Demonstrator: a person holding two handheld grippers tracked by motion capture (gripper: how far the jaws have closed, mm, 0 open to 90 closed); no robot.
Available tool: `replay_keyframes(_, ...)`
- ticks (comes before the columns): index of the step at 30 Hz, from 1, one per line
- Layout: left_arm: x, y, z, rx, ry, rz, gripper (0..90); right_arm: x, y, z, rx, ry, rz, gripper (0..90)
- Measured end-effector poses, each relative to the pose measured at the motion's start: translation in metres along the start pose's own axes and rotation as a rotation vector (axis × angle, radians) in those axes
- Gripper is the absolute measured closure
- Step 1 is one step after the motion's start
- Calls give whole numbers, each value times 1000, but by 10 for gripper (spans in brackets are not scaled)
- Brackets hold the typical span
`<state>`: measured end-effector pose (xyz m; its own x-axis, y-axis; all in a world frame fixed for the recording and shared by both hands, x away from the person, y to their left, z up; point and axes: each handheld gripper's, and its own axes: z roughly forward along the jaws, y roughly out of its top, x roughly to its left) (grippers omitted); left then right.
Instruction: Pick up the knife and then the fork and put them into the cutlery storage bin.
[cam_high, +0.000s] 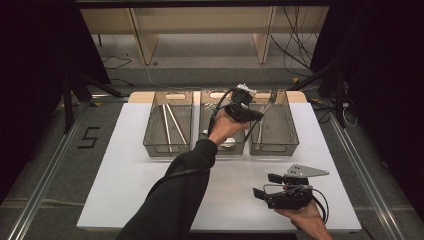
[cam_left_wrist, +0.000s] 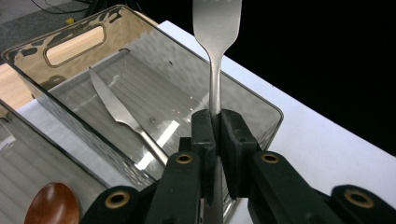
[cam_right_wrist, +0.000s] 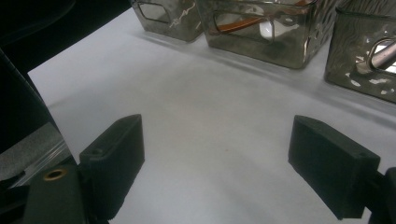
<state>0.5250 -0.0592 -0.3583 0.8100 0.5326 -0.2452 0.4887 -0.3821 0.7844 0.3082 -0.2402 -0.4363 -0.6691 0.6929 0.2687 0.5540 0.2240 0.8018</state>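
My left gripper (cam_high: 257, 116) (cam_left_wrist: 215, 119) is shut on the handle of a metal fork (cam_left_wrist: 215, 28) (cam_high: 270, 101), held upright with its tines up over the near corner of the right clear bin (cam_high: 287, 146) (cam_left_wrist: 261, 100). A table knife (cam_left_wrist: 116, 109) lies on that bin's floor. My right gripper (cam_high: 264, 185) (cam_right_wrist: 233, 149) hovers low over the white table (cam_high: 135, 180) at the front right. Its jaws stand wide open, with nothing between them.
Three clear bins stand side by side at the back of the table. The left bin (cam_high: 167, 150) holds chopsticks (cam_high: 172, 125). The middle bin (cam_high: 222, 150) (cam_right_wrist: 280, 46) holds a wooden spoon (cam_left_wrist: 51, 205). The person's left sleeve (cam_high: 175, 195) crosses the table's front middle.
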Motion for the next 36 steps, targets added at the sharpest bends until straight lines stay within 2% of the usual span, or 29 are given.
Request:
replay_keyframes(7,0,5,8,-10,-1,-14,841,0,0,0,0,3,1,190)
replay_keyframes(12,-2,7,14,-7,-6,-9,841,0,0,0,0,4,-1,191)
replay_keyframes(19,-2,8,22,-18,-10,-35,841,0,0,0,-1,8,0,191)
replay_keyframes(21,-2,9,24,-9,-7,-29,841,0,0,0,0,8,1,190)
replay_keyframes(28,0,5,30,-15,-1,-54,841,0,-1,0,1,9,2,191)
replay_keyframes(36,0,0,35,-15,7,-62,840,0,-1,0,3,11,0,191)
